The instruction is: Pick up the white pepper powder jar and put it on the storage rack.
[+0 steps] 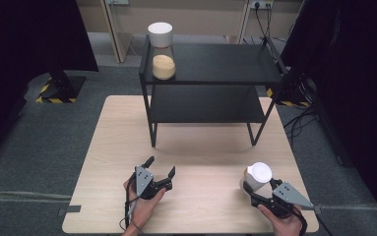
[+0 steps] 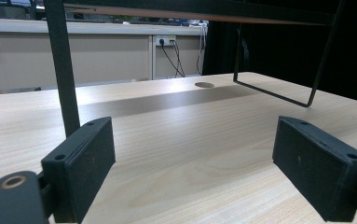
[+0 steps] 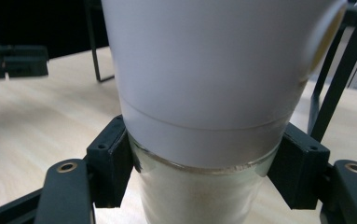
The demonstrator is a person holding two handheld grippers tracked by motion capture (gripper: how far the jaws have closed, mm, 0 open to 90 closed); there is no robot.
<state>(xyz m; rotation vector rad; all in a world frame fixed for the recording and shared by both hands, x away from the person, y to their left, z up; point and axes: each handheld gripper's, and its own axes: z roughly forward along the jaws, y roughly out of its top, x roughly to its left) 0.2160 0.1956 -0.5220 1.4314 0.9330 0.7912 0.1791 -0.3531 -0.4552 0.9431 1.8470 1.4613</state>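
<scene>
Jar (image 1: 258, 175) with a white lid and a clear glass body, filled with pale, sandy powder, standing near the front right corner of the table (image 1: 196, 147), well in front of the black shelf (image 1: 210, 64) and off its right leg. Clamped at the glass just under the lid by the right gripper (image 1: 253, 188), pads pressed against both sides. Seen close in the right gripper view (image 3: 199, 93): smooth matt white lid, wide and slightly tapered, a faint seam ringing its lower part, a thin glass rim showing below, cream-coloured fill behind the glass. Upright, or very nearly so.

Left gripper (image 1: 160, 169) spread wide and holding nothing, resting in front of the shelf's left leg, well apart from the jar; only bare wood between its pads (image 2: 85, 163) in the left gripper view.

Second jar (image 1: 161, 51) of the same make on the left end of the shelf's top board, white lid above, yellowish fill below.
</scene>
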